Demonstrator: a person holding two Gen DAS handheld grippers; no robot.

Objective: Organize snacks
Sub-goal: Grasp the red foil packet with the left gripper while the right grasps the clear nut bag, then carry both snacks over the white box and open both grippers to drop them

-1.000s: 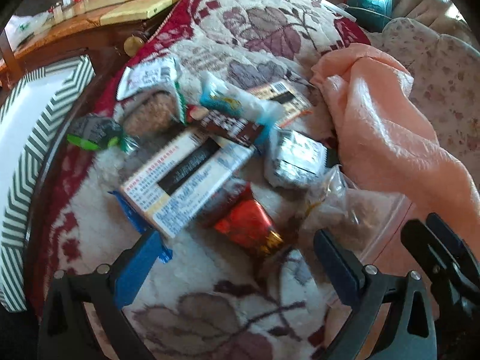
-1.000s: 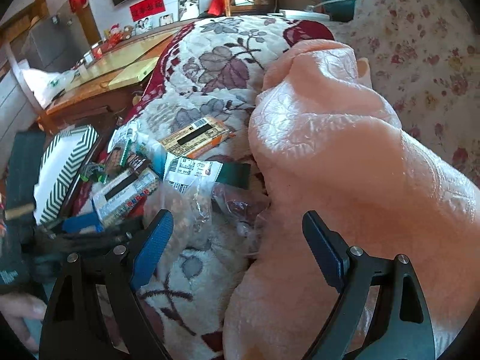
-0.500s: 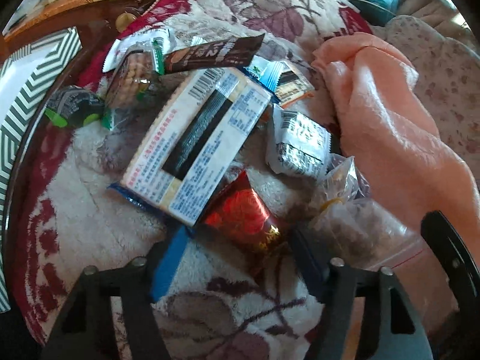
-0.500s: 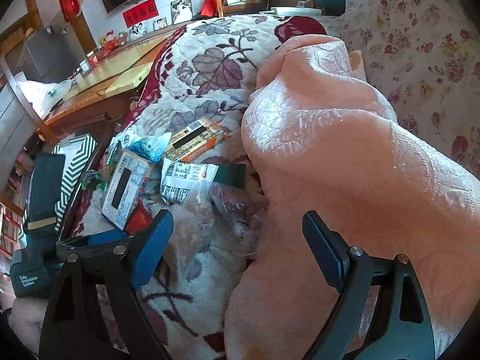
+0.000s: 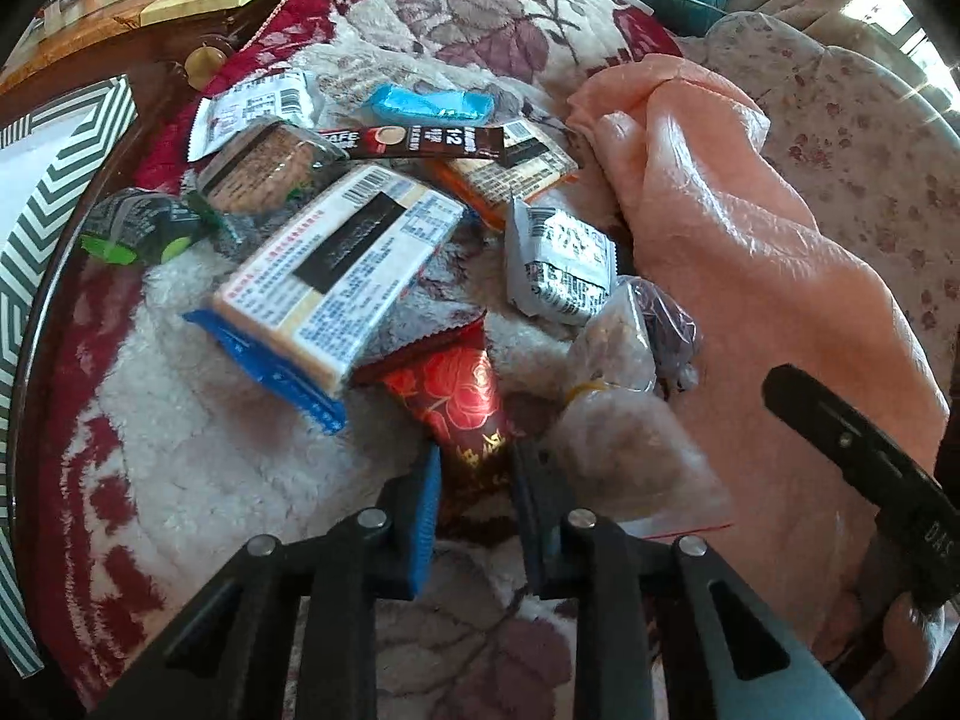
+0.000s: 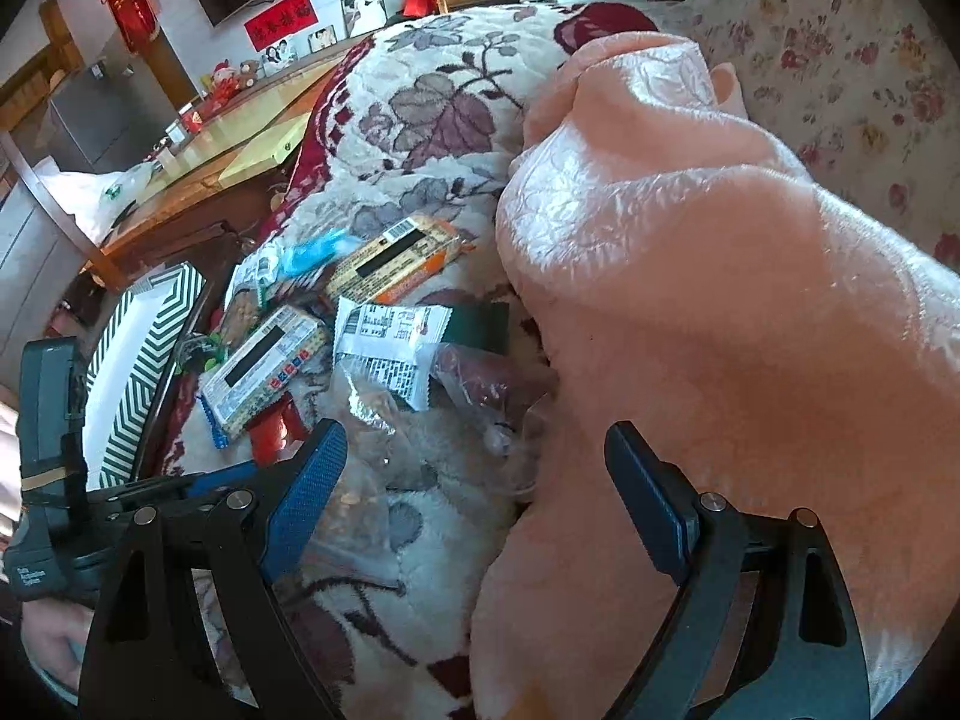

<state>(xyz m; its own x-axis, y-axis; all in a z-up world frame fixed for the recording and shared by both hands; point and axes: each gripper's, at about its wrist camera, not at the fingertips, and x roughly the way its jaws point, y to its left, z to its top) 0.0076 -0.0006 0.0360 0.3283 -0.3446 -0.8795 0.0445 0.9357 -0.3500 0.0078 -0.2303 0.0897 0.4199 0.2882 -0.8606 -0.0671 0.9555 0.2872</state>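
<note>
A heap of snacks lies on a floral blanket [image 5: 198, 456]. My left gripper [image 5: 474, 480] is shut on the near end of a red foil packet [image 5: 459, 396]. Beside it lie a long cream cracker pack [image 5: 339, 267], a silver wrapped snack [image 5: 561, 261], a coffee stick [image 5: 414, 141], a blue wrapper [image 5: 429, 105], an orange pack [image 5: 510, 177] and clear bags [image 5: 624, 420]. My right gripper [image 6: 474, 480] is open and empty above a clear bag [image 6: 384, 420], at the edge of the pink blanket [image 6: 690, 276]. The cracker pack [image 6: 261, 369] and red packet [image 6: 273, 429] show in the right wrist view.
A green-and-white striped box [image 5: 42, 192] stands left of the heap, also in the right wrist view [image 6: 141, 360]. A wooden table [image 6: 210, 162] is behind. The pink blanket [image 5: 750, 252] is bunched on the right, by a floral sofa back [image 6: 840, 42].
My left gripper moved forward and closed from wide open onto the red foil packet. The right gripper stayed open and shifted slightly.
</note>
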